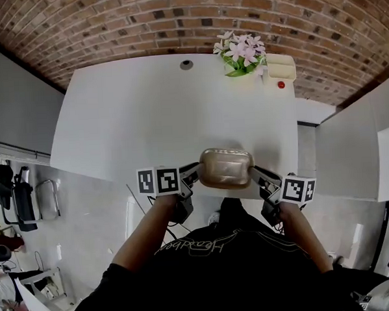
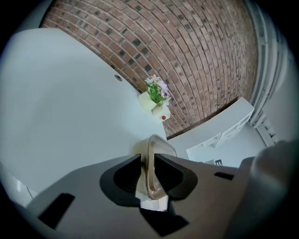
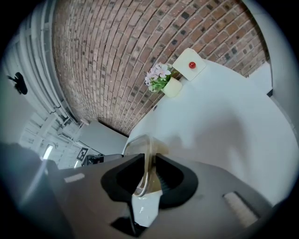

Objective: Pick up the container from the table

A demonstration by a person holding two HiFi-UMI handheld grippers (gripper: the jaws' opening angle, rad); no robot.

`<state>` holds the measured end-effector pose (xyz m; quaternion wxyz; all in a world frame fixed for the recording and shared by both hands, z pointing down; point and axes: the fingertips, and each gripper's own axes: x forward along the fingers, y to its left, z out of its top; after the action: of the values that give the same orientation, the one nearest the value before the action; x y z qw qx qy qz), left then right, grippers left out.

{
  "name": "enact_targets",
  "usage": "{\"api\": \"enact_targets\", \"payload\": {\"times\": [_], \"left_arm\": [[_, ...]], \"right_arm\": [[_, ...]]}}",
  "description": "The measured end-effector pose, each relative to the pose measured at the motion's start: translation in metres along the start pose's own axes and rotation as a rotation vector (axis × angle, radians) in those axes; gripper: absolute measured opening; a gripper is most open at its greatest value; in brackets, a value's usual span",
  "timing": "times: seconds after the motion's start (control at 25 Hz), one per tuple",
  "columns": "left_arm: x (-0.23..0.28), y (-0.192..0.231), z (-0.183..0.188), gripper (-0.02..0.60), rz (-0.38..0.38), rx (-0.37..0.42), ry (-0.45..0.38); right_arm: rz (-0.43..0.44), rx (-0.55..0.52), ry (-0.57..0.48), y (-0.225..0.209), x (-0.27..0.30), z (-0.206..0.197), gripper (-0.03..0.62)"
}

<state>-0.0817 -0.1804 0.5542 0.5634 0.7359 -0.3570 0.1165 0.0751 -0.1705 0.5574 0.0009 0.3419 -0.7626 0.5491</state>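
A clear, amber-tinted plastic container with a lid hangs above the near edge of the white table, held from both sides. My left gripper is shut on its left rim, and my right gripper is shut on its right rim. In the left gripper view the container's rim runs between the two dark pads of the left gripper. Seen from the right gripper view, the container's rim is likewise pinched by the right gripper.
A pot of pink flowers stands at the table's far edge, beside a cream box with a red button. A small round grommet sits in the tabletop. A brick wall lies behind; white cabinets stand to the right.
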Motion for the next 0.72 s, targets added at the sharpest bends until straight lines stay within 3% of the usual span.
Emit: {"api": "enact_targets", "payload": {"times": [0.72], "left_arm": [[-0.061, -0.043, -0.010, 0.094, -0.045, 0.085, -0.096]], "right_arm": [[0.072, -0.094, -0.105, 0.062, -0.032, -0.012, 0.080]]}}
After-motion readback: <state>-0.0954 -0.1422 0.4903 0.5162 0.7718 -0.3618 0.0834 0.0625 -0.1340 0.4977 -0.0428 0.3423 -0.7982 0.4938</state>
